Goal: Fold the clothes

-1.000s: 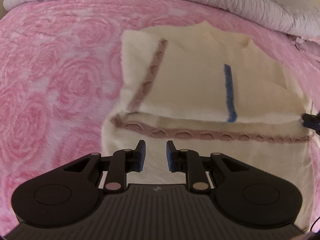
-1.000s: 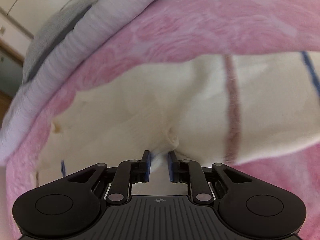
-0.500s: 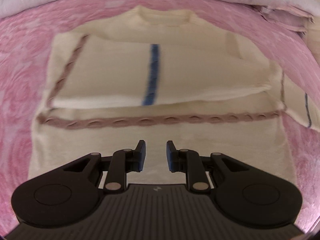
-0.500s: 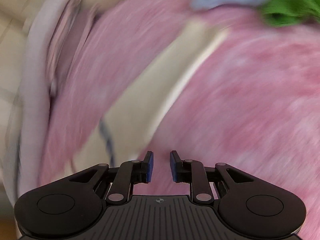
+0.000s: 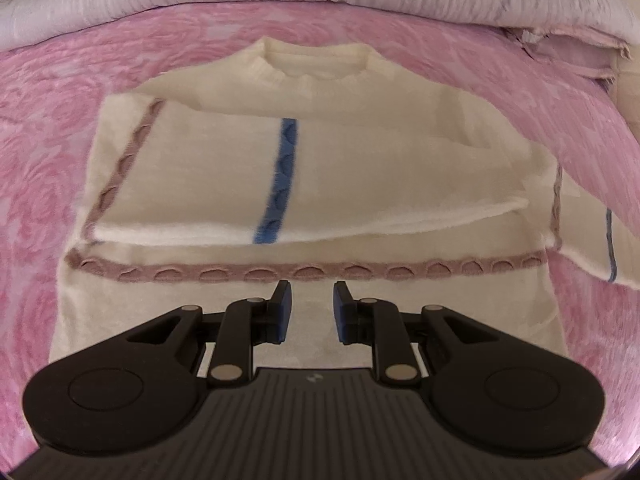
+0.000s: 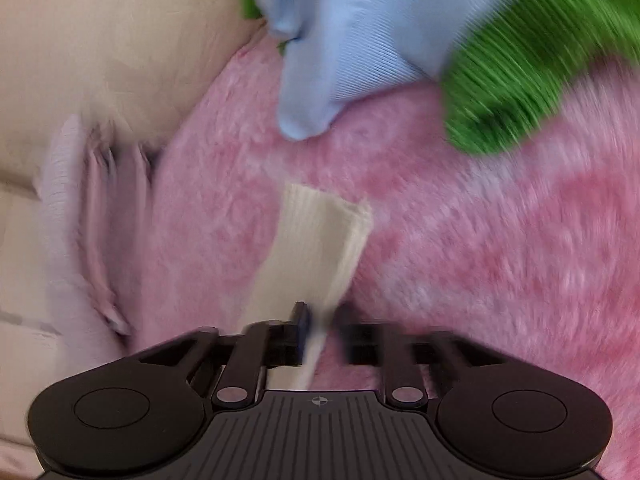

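Left tongs (image 5: 312,306) parted above sweater (image 5: 304,168) hem

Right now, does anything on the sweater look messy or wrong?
One thing: the cream sweater has one sleeve folded across its chest, but the other sleeve sticks out sideways onto the pink blanket. No damage shows.

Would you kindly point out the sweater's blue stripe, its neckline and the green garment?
blue stripe (image 5: 282,184): left wrist view, mid-stripe.
neckline (image 5: 320,61): left wrist view, collar's front edge.
green garment (image 6: 520,88): right wrist view, ribbed middle.
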